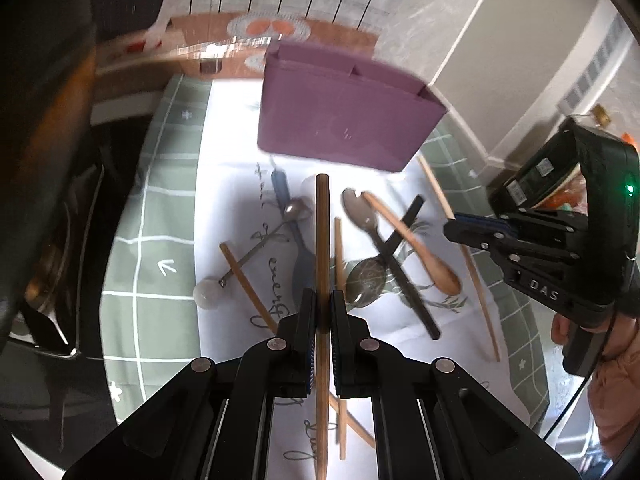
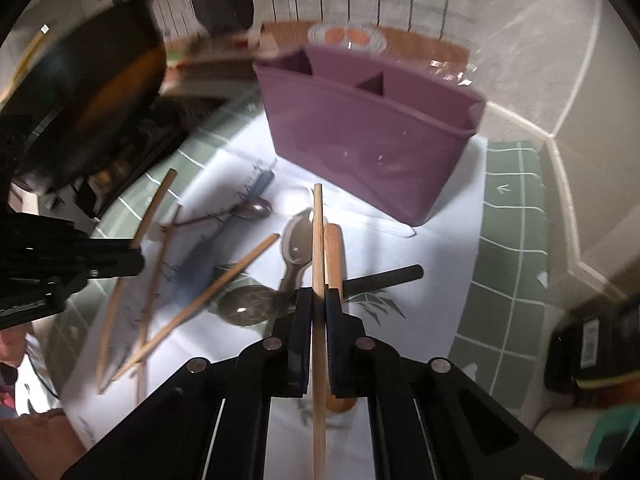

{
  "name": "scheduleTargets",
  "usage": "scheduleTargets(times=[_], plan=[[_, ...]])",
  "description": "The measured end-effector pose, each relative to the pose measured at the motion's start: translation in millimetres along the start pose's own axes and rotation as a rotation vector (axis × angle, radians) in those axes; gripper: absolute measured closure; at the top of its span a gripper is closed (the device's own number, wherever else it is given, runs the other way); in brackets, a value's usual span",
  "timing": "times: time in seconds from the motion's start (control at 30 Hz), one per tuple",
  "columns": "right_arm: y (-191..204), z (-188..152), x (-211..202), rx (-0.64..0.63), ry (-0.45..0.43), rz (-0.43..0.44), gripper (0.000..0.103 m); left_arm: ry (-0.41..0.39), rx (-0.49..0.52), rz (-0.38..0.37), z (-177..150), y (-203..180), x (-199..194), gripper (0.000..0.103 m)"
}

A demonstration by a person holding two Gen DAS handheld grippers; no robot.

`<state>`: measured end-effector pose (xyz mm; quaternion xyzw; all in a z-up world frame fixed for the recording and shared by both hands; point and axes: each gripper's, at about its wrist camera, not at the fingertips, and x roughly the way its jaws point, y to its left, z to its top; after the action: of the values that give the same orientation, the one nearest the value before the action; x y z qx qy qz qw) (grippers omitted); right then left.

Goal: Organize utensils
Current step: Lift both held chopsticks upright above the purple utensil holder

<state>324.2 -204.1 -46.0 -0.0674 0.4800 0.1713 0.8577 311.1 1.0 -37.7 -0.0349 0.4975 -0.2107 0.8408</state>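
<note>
Holding one wooden chopstick each, your left tongs (image 1: pixel 322 312) and right tongs (image 2: pixel 318 310) are pinched tight around a chopstick (image 1: pixel 322 240) and a second chopstick (image 2: pixel 318 232), above the worktop's scattered utensils, short of the purple caddy (image 2: pixel 368 136). They look light, stiff and smooth; a mid-shaft grip should limit pivoting.

Purple utensil holder (image 2: pixel 372 136), green cloth with white grid (image 1: pixel 156 216), tan wooden chopsticks (image 1: pixel 322 240), black chopstick (image 1: pixel 404 276), silver spoon (image 2: pixel 298 244)
</note>
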Motion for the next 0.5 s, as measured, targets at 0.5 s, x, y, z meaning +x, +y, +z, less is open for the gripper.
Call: scheduleTargets(times=[0.5], plan=[[35.6,47.3,-142.9,-0.015,-0.417,-0.108,0.098,-0.368,0.123,-0.07,64.8,-47.9,-134.0,0.096]])
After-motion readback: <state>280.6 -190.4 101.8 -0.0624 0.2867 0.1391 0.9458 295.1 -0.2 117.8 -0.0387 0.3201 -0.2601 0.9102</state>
